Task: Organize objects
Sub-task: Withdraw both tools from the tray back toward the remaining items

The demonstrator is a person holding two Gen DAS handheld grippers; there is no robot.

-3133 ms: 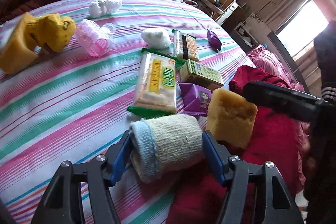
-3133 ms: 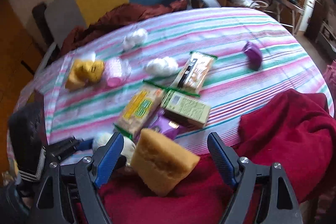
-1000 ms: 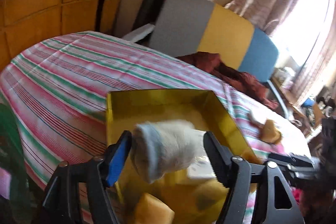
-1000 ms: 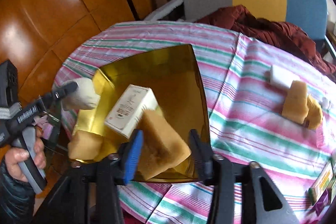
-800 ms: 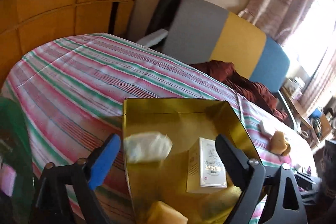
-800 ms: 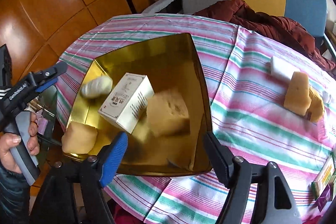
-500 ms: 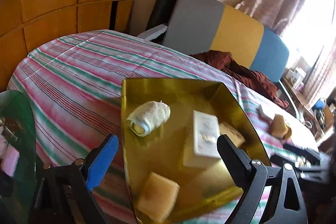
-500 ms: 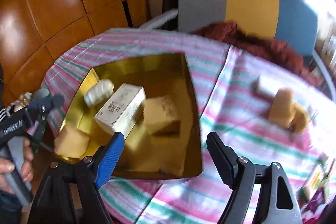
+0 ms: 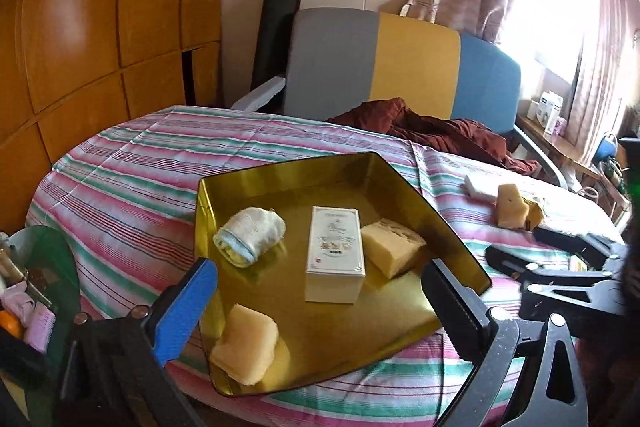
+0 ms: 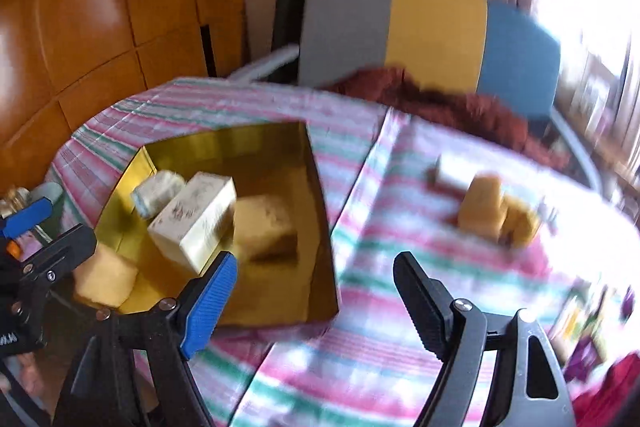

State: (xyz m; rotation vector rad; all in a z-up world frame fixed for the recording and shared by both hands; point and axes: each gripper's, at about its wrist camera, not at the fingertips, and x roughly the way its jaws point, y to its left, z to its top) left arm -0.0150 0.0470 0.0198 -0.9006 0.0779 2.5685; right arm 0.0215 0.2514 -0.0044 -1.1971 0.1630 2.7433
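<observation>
a gold tray (image 9: 280,171) sits on a pink, green and white striped tablecloth (image 9: 132,163).

A grey-yellow-blue chair (image 9: 404,67) holds dark red cloth (image 9: 432,131), perhaps a garment.

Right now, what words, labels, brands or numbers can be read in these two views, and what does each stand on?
None can be read.
White box in the gold tray: a drawing and small print on its top face, too small to read.
Same box in the right wrist view: print blurred.
White package on the windowsill: blue marking, too small to read.
</observation>
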